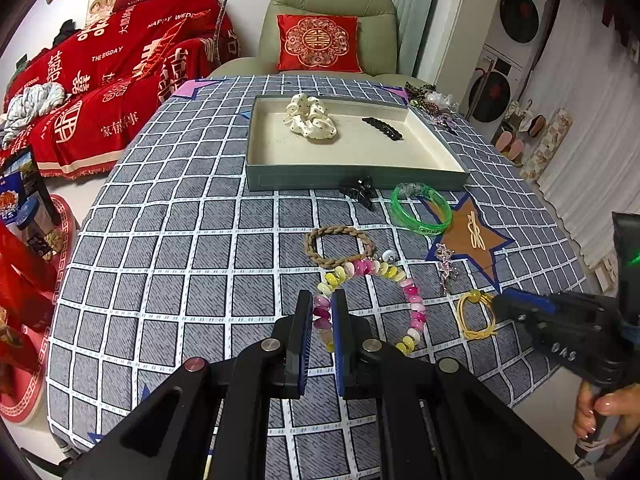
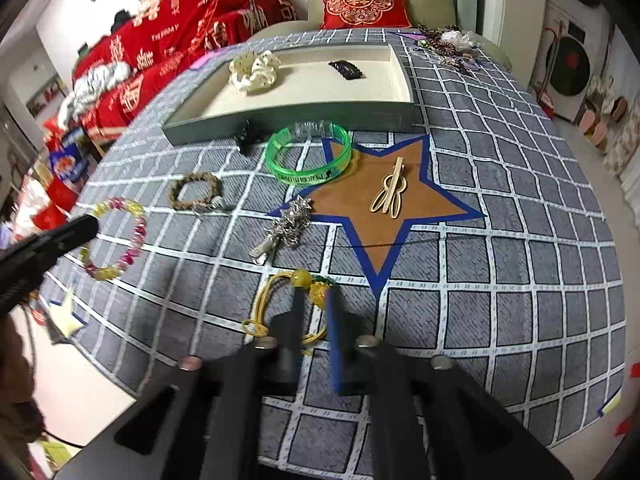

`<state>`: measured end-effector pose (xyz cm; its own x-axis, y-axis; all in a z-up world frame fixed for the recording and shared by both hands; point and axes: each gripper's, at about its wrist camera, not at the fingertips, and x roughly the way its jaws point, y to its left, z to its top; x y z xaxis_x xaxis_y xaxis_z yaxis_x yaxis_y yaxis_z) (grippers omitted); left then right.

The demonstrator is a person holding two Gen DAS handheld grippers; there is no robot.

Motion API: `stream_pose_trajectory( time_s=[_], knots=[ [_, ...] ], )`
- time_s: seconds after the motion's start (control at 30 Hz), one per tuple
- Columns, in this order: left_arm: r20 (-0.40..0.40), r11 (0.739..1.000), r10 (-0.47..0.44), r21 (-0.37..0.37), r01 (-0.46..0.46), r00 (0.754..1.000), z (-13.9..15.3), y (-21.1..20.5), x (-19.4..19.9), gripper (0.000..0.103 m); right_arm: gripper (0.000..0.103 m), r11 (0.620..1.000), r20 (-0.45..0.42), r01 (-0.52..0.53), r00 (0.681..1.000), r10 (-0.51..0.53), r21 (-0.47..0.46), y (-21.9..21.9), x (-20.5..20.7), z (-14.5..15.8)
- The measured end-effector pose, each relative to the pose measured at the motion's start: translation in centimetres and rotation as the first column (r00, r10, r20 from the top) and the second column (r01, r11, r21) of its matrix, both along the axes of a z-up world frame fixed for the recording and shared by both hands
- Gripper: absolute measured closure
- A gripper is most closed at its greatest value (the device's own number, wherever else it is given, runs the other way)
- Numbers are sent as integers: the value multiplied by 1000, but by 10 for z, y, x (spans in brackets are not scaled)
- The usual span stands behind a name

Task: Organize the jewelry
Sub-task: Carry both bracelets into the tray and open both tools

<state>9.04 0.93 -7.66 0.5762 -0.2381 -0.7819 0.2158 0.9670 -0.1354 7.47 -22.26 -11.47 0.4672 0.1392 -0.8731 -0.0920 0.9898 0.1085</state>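
Note:
In the left wrist view my left gripper (image 1: pixel 322 314) is shut on a pink and yellow bead bracelet (image 1: pixel 414 308), with beads pinched between its blue pads. The rest of the loop hangs over the checked cloth. My right gripper (image 2: pixel 316 304) points down at a yellow cord bracelet (image 2: pixel 264 308). Its jaws stand slightly apart, so it is open, and the bracelet's gold bead (image 2: pixel 318 294) lies between the fingertips. The left wrist view also shows the right gripper (image 1: pixel 498 304) at the yellow cord bracelet (image 1: pixel 474 316). A green tray (image 1: pixel 356 178) at the back holds a white scrunchie (image 1: pixel 310 116) and a black hair clip (image 1: pixel 382 128).
On the cloth lie a green bangle (image 1: pixel 420 208), a braided brown bracelet (image 1: pixel 340 244), a black claw clip (image 1: pixel 360 192), a silver clip (image 2: pixel 286 224) and a cream hairpin (image 2: pixel 390 192) on a brown star. More jewelry is heaped at the far right corner (image 2: pixel 444 46). An armchair stands behind the table.

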Motion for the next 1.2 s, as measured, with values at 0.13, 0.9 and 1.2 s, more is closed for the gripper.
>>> stream_pose_trajectory(
  time_s=[0.13,0.9,1.2],
  knots=[
    [-5,1000,1,4,-1,1000,-2,1,-2,85,40,1000,29,-3,1000,4,-31,3,-3,0],
    [5,999,5,-35,-5,1000,18,1,9,85,91,1000,108,24,994,-24,0,-10,3,40],
    [57,999,-1,-44,3,998,63,1,57,85,91,998,202,17,979,-28,58,-24,54,99]
  ],
)
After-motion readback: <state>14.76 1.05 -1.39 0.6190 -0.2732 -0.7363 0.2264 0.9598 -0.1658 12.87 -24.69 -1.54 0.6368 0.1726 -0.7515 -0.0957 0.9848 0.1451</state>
